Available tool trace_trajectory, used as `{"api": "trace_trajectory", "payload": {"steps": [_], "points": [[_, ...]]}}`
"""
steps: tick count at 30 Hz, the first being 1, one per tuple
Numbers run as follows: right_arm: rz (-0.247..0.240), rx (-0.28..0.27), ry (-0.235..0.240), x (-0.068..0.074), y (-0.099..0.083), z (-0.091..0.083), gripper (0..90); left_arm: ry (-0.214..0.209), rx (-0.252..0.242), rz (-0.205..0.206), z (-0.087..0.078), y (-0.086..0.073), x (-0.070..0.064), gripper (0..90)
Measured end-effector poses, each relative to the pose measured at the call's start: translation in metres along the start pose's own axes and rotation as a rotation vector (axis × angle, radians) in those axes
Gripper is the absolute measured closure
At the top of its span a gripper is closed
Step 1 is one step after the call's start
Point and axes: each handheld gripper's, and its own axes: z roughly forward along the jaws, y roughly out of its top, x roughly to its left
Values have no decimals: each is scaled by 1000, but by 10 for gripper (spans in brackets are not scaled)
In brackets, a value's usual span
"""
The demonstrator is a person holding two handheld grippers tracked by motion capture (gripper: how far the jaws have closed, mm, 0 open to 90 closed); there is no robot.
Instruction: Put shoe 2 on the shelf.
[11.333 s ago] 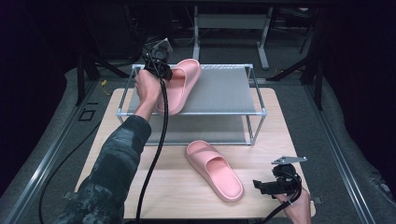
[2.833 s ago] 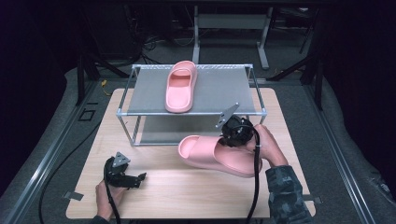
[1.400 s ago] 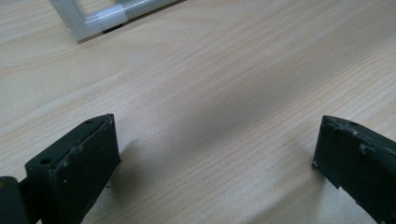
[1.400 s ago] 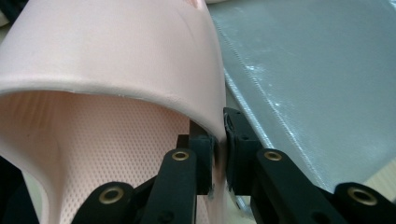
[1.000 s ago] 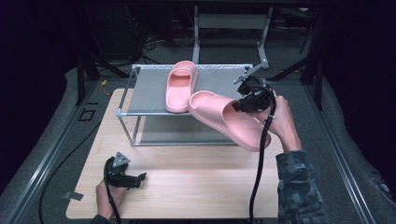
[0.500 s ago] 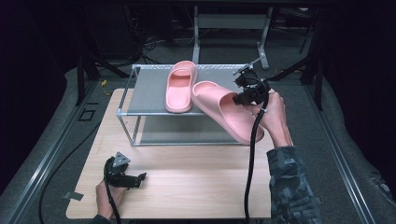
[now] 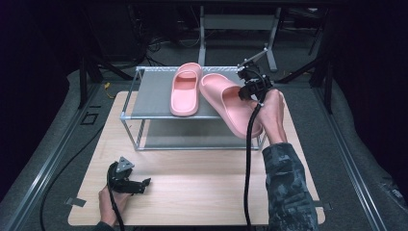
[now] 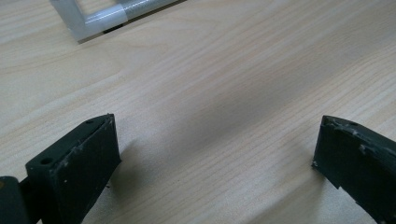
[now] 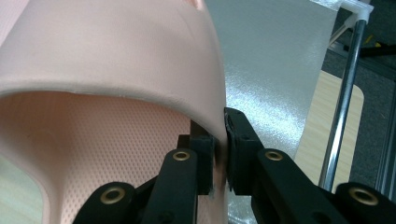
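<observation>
So, quick update: over the last few seconds, went from dragging the second pink slide sandal (image 7: 230,103) off the wooden table (image 7: 202,183) to hoisting it up over the top shelf of the metal shoe rack (image 7: 144,98). Half a second back, sat a bit further right and lower; now nudged in closer, toe just beside the first sandal (image 7: 186,89) already lying flat up there, heel end hanging off the front edge and tilted down. Not set down yet, far as can be judged. Right gripper (image 9: 219,154) clamped tight on the side wall of the strap, jaws pinching the foam with barely a gap, clear enough from the right gripper view. Can't tell from any angle whether the toe is actually touching the mesh or just hovering. Left gripper (image 7: 143,183) parked low on the table near the front left, same spot as in the last few shots, jaws spread wide with nothing but wood grain between them. Looks like pairing up shoes on the rack, pretty much the last step: needs levelling out and sliding back so the heel clears the edge, otherwise probably tips off the front.
</observation>
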Motion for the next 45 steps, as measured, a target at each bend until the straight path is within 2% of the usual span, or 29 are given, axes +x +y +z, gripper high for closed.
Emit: {"api": "trace_trajectory", "payload": {"steps": [4,6,7,8,10,12,15,17,18,21,22,24,25,26,27,28,29,30,32,33,34,35,37,38,40,41,45], "points": [[34,-1,-37,2,8,7,829,0,0,0,0,0,0,0],[51,9,-33,2,11,10,828,1,0,-1,0,0,0,0],[61,13,-64,3,13,12,828,0,2,2,0,0,0,1],[73,20,-50,3,15,14,827,0,2,0,0,0,0,1],[99,27,-77,3,18,20,827,-1,4,2,0,0,0,1],[126,39,-67,3,22,24,826,0,2,-1,0,0,0,1],[176,28,-136,5,27,31,825,0,4,1,0,0,0,1],[197,49,-92,4,29,35,825,1,4,1,0,0,0,1],[213,53,-125,5,31,40,825,1,3,1,0,0,0,2],[241,79,-111,6,33,47,821,2,3,1,-1,0,0,2],[244,76,-131,7,34,50,815,2,3,0,-1,0,0,2],[253,85,-116,7,34,53,794,2,3,0,-1,0,0,2],[258,67,-143,8,33,55,766,2,3,0,-1,0,0,2],[252,70,-127,7,32,56,727,2,3,1,-1,0,0,2],[256,75,-89,5,32,55,697,2,3,0,-1,0,-1,2],[246,48,-141,6,30,56,640,2,3,0,-1,0,-1,2],[237,68,-46,2,28,51,578,2,3,0,-1,0,-1,3],[228,40,-86,3,26,50,538,3,3,0,-1,0,-1,2],[205,32,11,-3,20,42,472,4,0,-1,0,0,-1,3],[184,15,33,-4,15,36,418,4,1,-1,0,0,-1,3],[170,-5,30,-5,11,32,380,5,1,-1,0,0,-1,2],[154,-12,67,-7,6,26,352,5,1,-1,0,0,-1,2],[124,-26,56,-8,-2,18,296,5,0,-1,0,0,-1,2],[104,-33,94,-10,-8,14,280,6,0,2,-1,0,-1,3],[80,-35,114,-14,-20,6,241,6,1,1,-1,0,-1,3],[71,-43,138,-15,-26,3,232,6,1,1,0,0,-1,3],[32,-62,175,-16,-44,-10,214,7,1,0,0,0,-1,2]]}}
